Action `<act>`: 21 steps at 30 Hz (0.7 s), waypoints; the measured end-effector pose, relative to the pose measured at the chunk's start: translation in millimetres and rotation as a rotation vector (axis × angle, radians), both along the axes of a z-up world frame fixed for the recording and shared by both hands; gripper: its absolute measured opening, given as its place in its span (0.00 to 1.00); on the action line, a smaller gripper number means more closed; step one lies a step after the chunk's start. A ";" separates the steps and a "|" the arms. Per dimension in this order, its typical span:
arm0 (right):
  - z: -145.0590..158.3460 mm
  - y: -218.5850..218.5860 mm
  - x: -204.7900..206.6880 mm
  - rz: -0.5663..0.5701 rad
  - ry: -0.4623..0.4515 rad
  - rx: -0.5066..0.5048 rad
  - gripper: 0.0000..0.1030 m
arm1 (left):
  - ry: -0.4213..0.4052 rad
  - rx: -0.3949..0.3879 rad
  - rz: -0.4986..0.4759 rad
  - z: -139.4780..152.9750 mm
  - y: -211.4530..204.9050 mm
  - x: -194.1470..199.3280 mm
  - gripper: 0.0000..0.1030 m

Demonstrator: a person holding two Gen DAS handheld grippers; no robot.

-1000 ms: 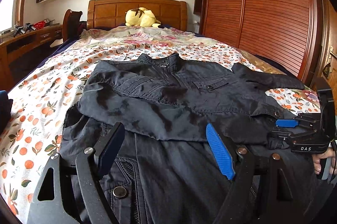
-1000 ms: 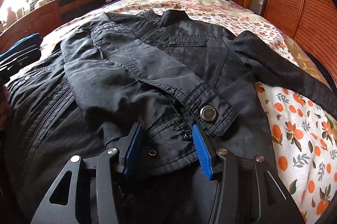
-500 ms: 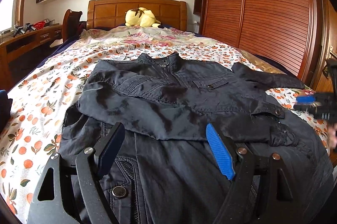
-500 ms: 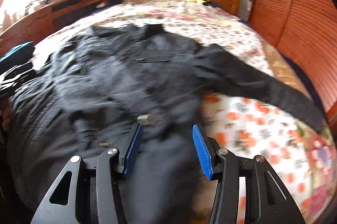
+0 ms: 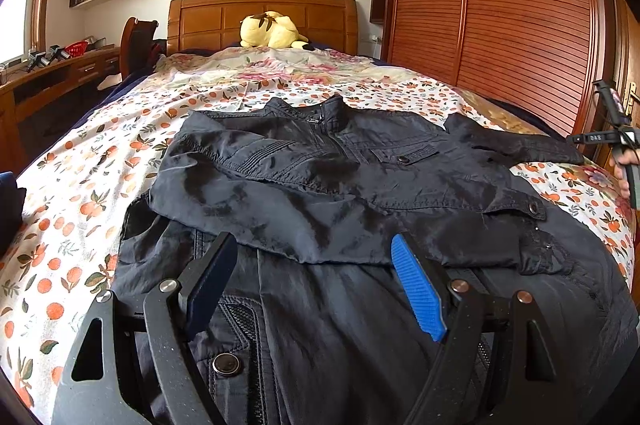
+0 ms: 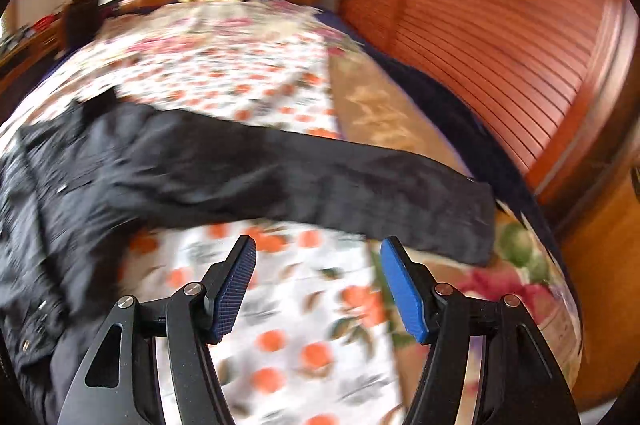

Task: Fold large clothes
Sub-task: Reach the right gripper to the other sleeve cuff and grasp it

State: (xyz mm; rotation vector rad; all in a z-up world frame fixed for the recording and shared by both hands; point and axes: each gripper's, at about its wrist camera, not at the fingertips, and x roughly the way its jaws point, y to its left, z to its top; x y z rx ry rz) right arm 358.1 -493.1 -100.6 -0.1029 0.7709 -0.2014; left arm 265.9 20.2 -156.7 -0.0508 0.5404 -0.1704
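1. One black jacket (image 5: 344,193) lay flat on the one bed (image 5: 80,185), collar toward 12 o'clock.
2. Two sleeves showed — one folded across the chest, the other sleeve (image 6: 340,185) stretched out toward 3 o'clock over the floral sheet.
3. The left gripper (image 5: 316,285) hovered over the jacket's hem at 6 o'clock, its two fingers spread wide with nothing clamped.
4. The right gripper (image 6: 318,285) had just been opening — its two fingers stood apart above bare sheet, nothing between them, the stretched sleeve just beyond at 12 o'clock.
5. One yellow plush toy (image 5: 274,31) sat by the headboard.
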 end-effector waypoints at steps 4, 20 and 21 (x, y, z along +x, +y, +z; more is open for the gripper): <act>-3.4 -34.2 26.6 -0.103 0.026 0.013 0.65 | 0.001 -0.001 0.000 0.0 0.2 0.1 0.78; -32.3 -116.0 76.5 -0.358 0.098 0.115 0.65 | 0.016 0.001 0.001 -5.1 -0.1 5.6 0.78; -34.2 -117.7 76.6 -0.361 0.106 0.128 0.66 | 0.015 0.002 0.001 -5.3 -0.7 5.7 0.78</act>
